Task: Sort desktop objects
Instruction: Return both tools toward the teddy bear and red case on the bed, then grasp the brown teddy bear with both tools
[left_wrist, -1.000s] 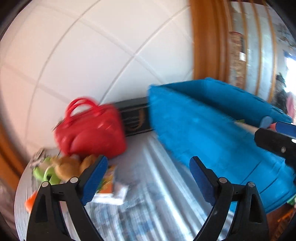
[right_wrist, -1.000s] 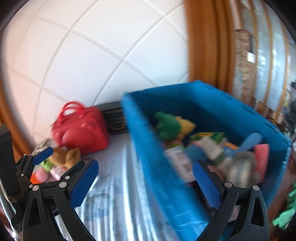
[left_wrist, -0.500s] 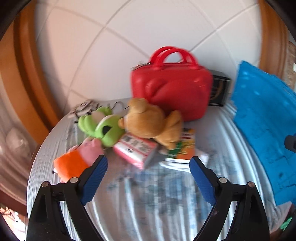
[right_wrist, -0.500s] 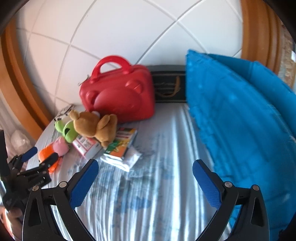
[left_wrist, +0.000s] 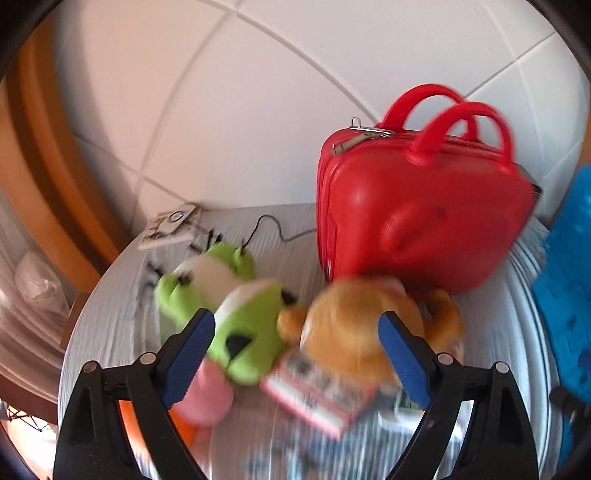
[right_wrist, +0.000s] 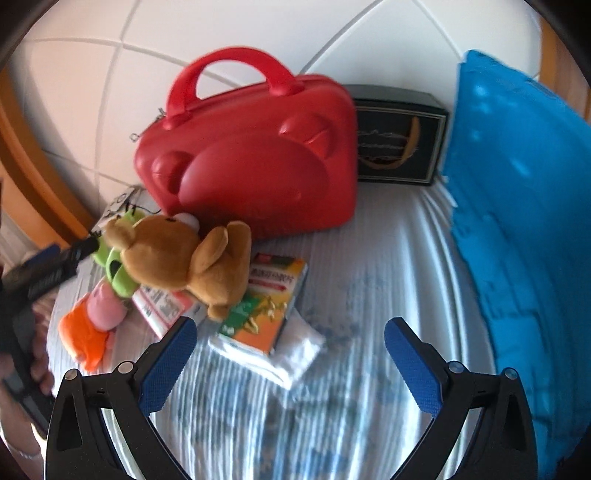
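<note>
A brown plush bear (left_wrist: 354, 332) (right_wrist: 184, 258) lies in front of a red case (left_wrist: 417, 218) (right_wrist: 255, 162), on a pink box (left_wrist: 317, 395) (right_wrist: 162, 306). A green plush frog (left_wrist: 236, 314) (right_wrist: 118, 273) and a pink-and-orange toy (right_wrist: 96, 317) lie to its left. An orange-and-green box (right_wrist: 266, 306) rests on a white packet (right_wrist: 295, 350). My left gripper (left_wrist: 295, 350) is open, just above the frog and bear. My right gripper (right_wrist: 288, 350) is open and empty over the packet and striped cloth.
A blue fabric bin (right_wrist: 517, 221) (left_wrist: 569, 295) stands at the right. A dark box (right_wrist: 399, 144) sits between the case and the bin, against the tiled wall. A card and cable (left_wrist: 173, 229) lie at the table's far left edge.
Both grippers have swung left, away from the blue bin, and closed in on the toy pile. The left one now hovers right over the frog and bear.
</note>
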